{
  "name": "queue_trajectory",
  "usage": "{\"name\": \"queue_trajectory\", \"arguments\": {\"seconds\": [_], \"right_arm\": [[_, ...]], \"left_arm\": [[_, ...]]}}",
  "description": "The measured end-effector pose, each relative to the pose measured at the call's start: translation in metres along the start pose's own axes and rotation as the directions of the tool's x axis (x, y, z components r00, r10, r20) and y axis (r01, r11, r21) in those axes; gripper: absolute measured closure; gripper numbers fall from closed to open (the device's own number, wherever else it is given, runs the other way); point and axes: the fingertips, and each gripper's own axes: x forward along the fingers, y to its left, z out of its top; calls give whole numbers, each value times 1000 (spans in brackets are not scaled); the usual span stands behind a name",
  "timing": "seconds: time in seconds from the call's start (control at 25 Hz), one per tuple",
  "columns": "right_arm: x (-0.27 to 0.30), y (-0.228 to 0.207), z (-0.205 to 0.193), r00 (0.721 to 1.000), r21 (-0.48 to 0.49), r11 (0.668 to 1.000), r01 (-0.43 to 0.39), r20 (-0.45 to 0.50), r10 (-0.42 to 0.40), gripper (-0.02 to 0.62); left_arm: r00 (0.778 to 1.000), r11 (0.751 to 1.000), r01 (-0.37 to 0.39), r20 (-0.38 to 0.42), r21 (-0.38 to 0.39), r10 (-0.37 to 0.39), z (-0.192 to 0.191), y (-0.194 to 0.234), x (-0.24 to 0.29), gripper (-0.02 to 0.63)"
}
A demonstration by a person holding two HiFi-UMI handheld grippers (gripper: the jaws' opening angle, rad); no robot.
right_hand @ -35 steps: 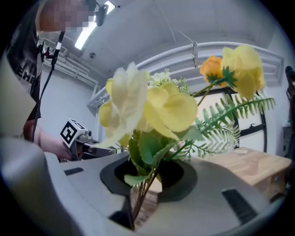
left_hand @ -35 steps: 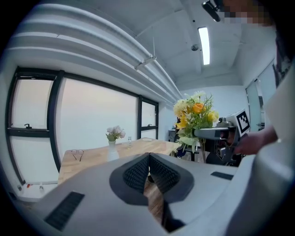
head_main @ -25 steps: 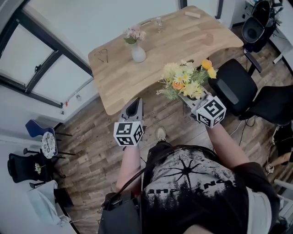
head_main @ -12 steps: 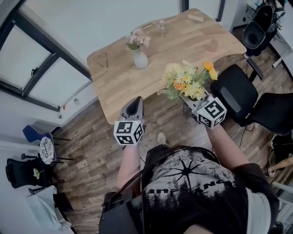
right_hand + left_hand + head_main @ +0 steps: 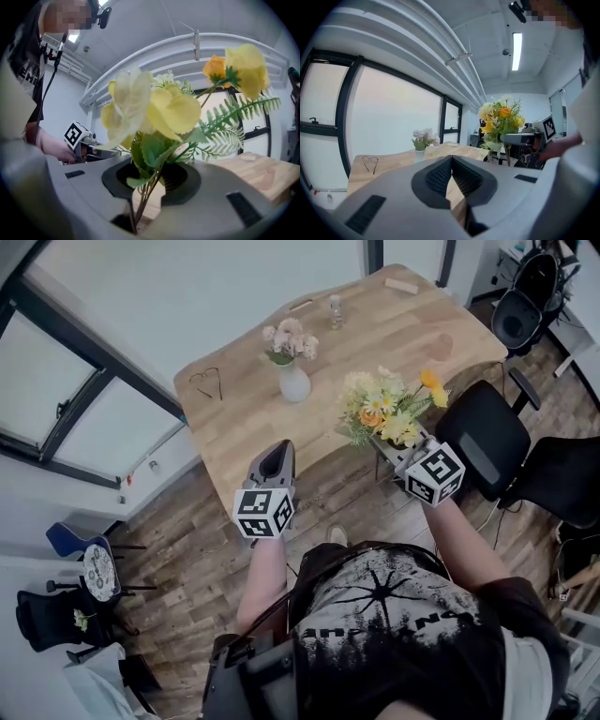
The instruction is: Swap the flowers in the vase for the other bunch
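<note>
- Jaws of left gripper (image 5: 274,457) (image 5: 451,163): pressed flat together with nothing between them. Sits low and left of centre in the head view, aimed up-frame at the near edge of the table (image 5: 375,338).
- Jaws of right gripper (image 5: 386,448) (image 5: 147,185): pinching the thin stems of the yellow bunch (image 5: 389,409) (image 5: 154,112), parted only by those stems. Sits right of centre in the head view.
- Up from that grip, yellow bunch: rises out of the right gripper with yellow and orange blooms and fern-like green sprigs. Overlaps the near right edge of the table in the head view and shows at the right of the left gripper view (image 5: 501,119).
- Farther up-frame, vase (image 5: 294,384) (image 5: 420,153): white, upright on the table at upper centre of the head view. Holds the pink flowers (image 5: 289,338) (image 5: 424,137) and stands well apart from both grippers.
- Left of the vase, glasses (image 5: 206,382) (image 5: 370,161): lie flat near the table's left corner.
- Toward the far edge, small bottle (image 5: 336,310) and wooden block (image 5: 401,284): rest at the top of the head view.
- At the right, black chair (image 5: 483,437): stands beside the table's right end on the wooden floor (image 5: 187,549).
- At upper left, window (image 5: 75,399): runs along the wall.
</note>
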Motion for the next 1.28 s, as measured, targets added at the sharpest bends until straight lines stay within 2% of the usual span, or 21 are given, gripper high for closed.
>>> {"name": "queue_trajectory", "arguments": {"seconds": [0.56, 0.88, 1.28], "right_arm": [[76, -23, 2, 997, -7, 997, 81, 15, -81, 499], [92, -37, 8, 992, -23, 992, 124, 31, -124, 499], [111, -63, 4, 993, -14, 993, 121, 14, -121, 499]], "left_arm": [[997, 997, 74, -1, -17, -74, 8, 80, 49, 591], [993, 993, 114, 8, -4, -114, 12, 96, 74, 591], [994, 994, 108, 7, -11, -108, 15, 109, 100, 591]]}}
